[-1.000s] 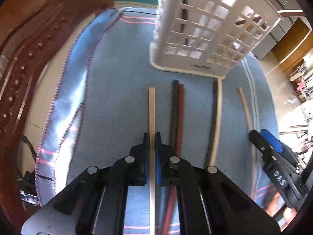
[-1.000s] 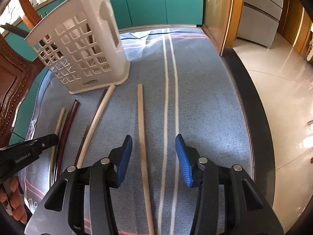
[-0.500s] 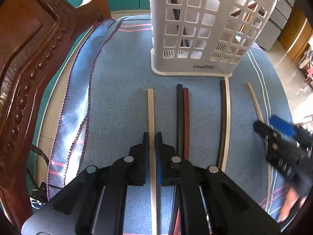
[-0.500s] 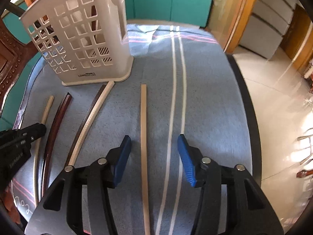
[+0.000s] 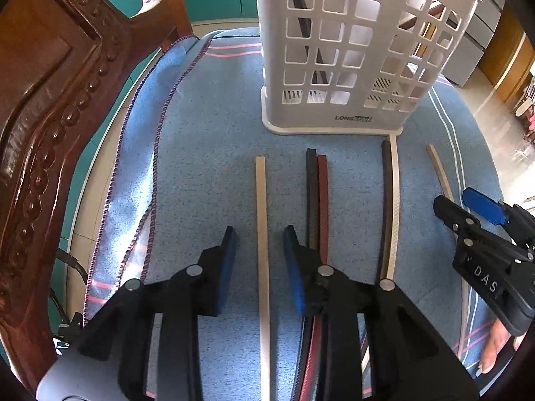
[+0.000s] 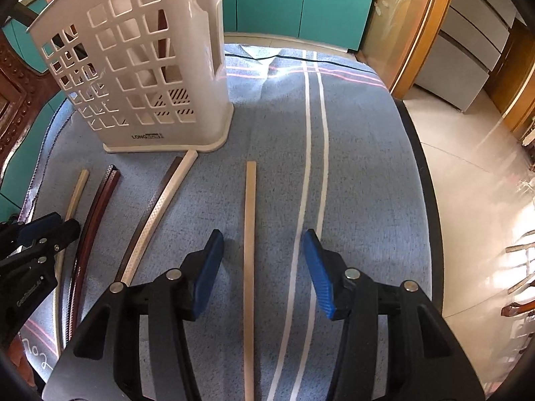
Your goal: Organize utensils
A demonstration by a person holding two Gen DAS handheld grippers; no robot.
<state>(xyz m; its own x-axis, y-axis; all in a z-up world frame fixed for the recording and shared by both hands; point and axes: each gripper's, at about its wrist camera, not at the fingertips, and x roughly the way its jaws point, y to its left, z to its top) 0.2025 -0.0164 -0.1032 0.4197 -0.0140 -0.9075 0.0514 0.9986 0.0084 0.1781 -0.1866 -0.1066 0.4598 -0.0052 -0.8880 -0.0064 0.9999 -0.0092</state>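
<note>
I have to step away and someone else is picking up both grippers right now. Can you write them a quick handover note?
Left gripper: jaws opening, pale chopstick between them, lying on the blue cloth.
Right gripper: open, astride the rightmost pale chopstick, not gripping.
Done: a few dark sticks stand in the white basket.
Left: six chopsticks still on the cloth, including the dark pair and brown-and-white pair.

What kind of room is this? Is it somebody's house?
Probably a home kitchen or dining room. A table under a blue cloth holds chopsticks and a white utensil basket, a carved wooden chair stands beside it, and teal cupboards line the wall.
</note>
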